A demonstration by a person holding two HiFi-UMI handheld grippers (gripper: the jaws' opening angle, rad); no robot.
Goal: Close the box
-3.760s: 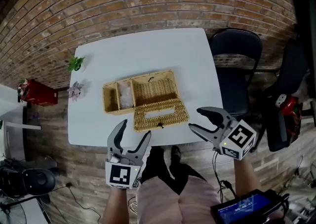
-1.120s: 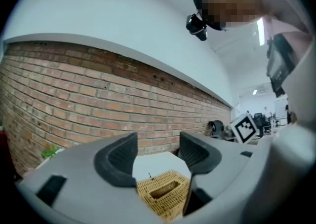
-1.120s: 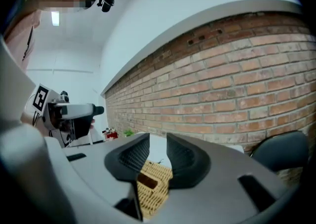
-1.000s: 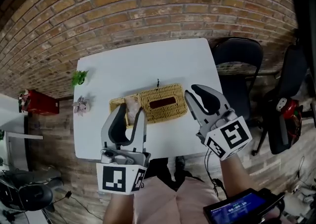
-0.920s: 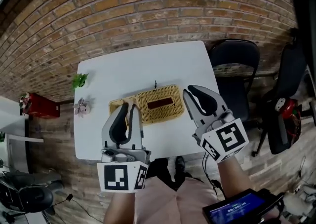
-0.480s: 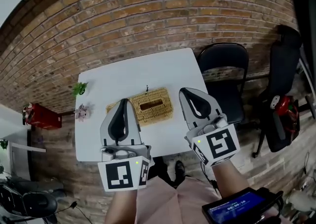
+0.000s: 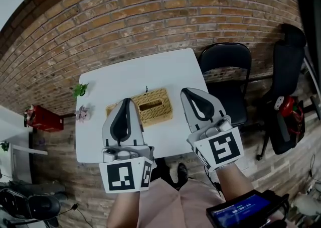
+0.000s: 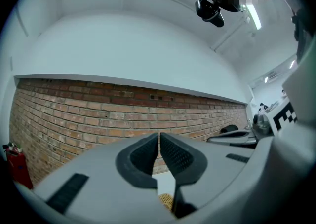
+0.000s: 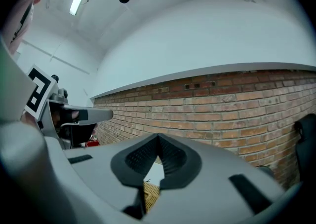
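Note:
The wicker box lies on the white table with its slotted lid down flat. Its left end is hidden behind my left gripper, which hangs above the table's near side, shut with nothing in it. My right gripper is held up to the right of the box, also shut and empty. In the left gripper view the jaws meet against the brick wall, with a corner of the box below. The right gripper view shows pressed jaws and a bit of the box.
A black chair stands right of the table, with a dark bag and red item further right. A small green plant and a pink ornament sit on the table's left edge. A red object lies on the floor left.
The box lid, open earlier, now lies closed. Both grippers went from open to shut and drew up and back from the box, which looks smaller and farther.

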